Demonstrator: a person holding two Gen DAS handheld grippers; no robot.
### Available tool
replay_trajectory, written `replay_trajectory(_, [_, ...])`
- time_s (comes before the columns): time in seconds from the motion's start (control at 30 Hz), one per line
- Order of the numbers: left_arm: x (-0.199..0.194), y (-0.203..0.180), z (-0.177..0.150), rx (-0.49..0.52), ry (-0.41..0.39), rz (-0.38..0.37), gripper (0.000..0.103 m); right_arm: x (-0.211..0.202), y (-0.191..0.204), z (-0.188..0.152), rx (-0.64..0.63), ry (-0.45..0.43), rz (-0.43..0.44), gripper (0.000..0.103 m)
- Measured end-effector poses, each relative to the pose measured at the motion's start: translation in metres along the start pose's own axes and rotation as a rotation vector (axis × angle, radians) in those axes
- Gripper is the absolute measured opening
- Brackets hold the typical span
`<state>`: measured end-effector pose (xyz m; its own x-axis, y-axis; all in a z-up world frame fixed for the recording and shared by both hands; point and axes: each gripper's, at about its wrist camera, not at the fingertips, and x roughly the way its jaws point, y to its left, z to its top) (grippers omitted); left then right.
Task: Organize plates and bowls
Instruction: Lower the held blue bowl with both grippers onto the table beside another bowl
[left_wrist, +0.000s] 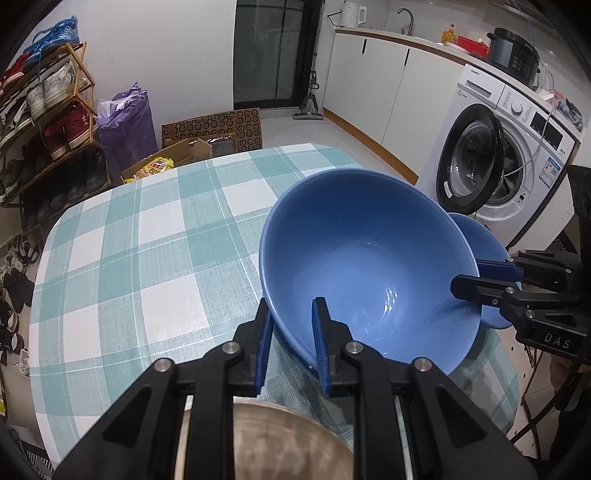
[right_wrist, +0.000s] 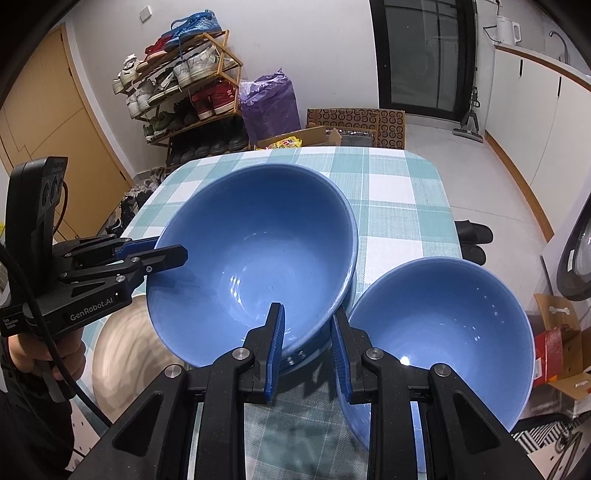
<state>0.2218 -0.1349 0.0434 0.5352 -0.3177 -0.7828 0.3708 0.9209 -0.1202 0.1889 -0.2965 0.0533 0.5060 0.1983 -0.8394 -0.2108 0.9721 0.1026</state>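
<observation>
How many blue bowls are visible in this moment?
2. The large blue bowl is gripped at its rim by both grippers above the table; the smaller blue bowl sits to its right. Others may be hidden.

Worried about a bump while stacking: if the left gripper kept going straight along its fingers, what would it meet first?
The left gripper is already clamped on the near rim of the large blue bowl. Straight on, past the bowl, the checked tablecloth looks like the next thing, though depth is hard to judge.

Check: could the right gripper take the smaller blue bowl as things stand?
Probably not yet: the right gripper is shut on the large blue bowl. The smaller blue bowl sits just beside it, uncovered, so the way looks free once it lets go.
</observation>
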Motion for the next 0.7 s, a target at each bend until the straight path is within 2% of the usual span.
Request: replay_trajectory(0.7, [0.01, -0.003, -0.006, 0.022, 0.026, 0.042, 0.019, 0.017, 0.008, -0.008, -0.043, 0.036, -0.056, 0.026])
